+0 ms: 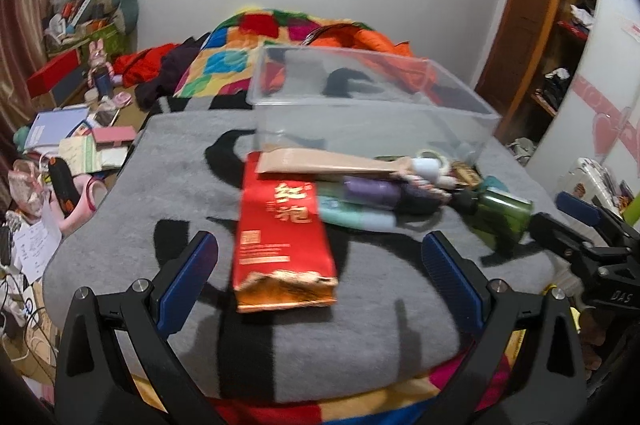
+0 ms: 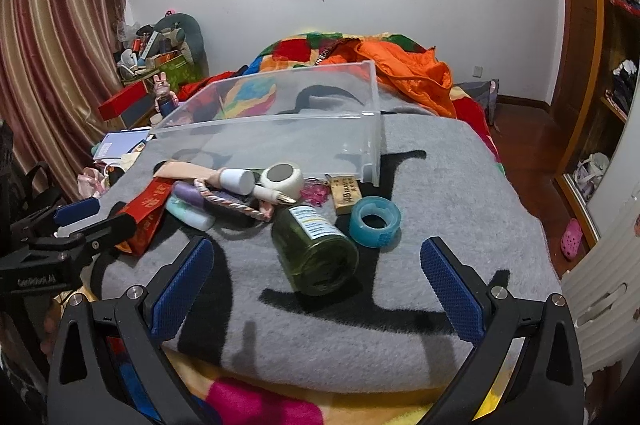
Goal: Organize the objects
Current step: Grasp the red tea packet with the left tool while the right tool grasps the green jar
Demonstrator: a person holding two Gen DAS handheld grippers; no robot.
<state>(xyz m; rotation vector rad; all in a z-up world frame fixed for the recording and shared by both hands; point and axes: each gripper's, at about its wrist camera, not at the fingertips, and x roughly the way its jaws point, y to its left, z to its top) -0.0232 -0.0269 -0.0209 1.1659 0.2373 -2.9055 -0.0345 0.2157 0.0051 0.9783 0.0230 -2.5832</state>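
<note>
Both grippers (image 1: 318,257) (image 2: 316,265) gape (empty) before red packet (image 1: 280,237) and green jar (image 2: 314,249).

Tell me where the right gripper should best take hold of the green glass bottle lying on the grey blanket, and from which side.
Probably across the round body of the green bottle, near its base. It lies on its side, base toward the open right gripper, neck pointing away into the clutter. Coming from above and the near side, fingers straddling the width, should avoid the blue tape roll close on its right.
</note>
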